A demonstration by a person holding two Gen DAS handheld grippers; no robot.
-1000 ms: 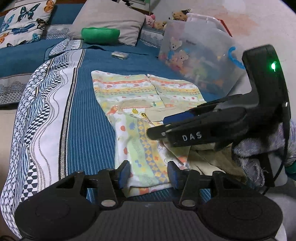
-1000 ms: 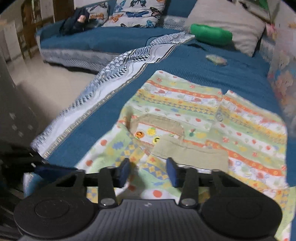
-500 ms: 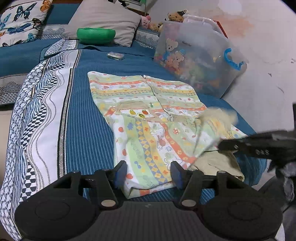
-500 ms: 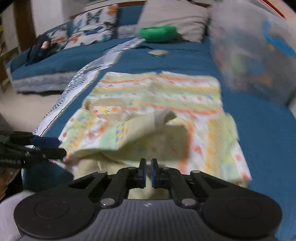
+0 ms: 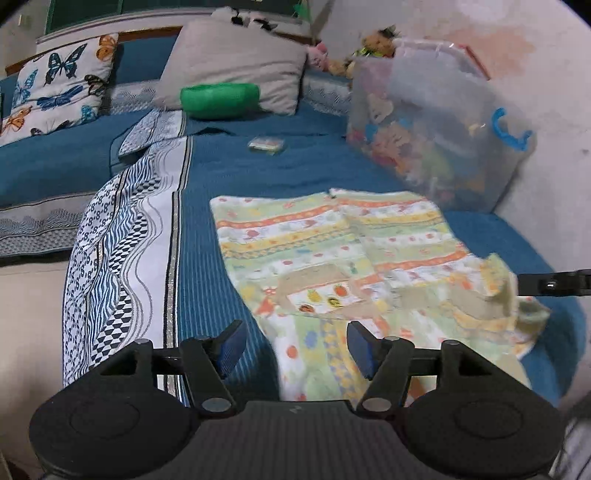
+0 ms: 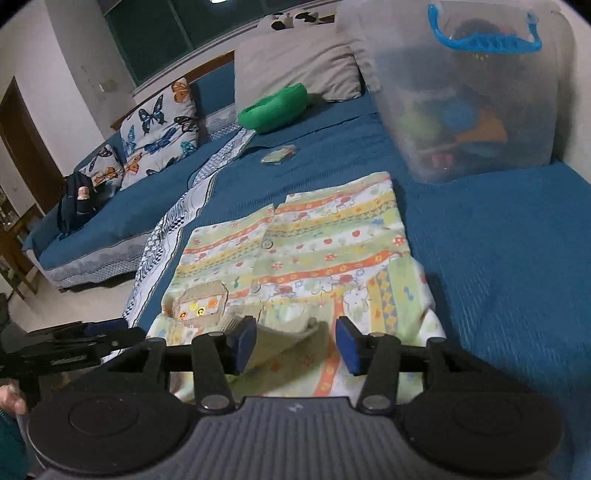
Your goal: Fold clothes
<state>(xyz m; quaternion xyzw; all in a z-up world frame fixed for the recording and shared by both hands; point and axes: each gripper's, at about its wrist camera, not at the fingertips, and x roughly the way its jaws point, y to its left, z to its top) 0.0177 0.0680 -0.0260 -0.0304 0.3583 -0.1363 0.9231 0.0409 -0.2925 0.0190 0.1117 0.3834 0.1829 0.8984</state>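
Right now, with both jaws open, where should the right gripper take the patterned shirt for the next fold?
Probably the loose beige flap on the patterned shirt, near edge. It stands raised off the bedspread, between the opening jaws of the right gripper, unpinched. Come from the near side, low and forward. The left gripper, also opening, holds nothing.

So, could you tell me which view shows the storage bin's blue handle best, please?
The right wrist view: the whole blue handle spans the clear bin's top, facing the camera. The left wrist view shows only a small, blurred handle at the bin's side.
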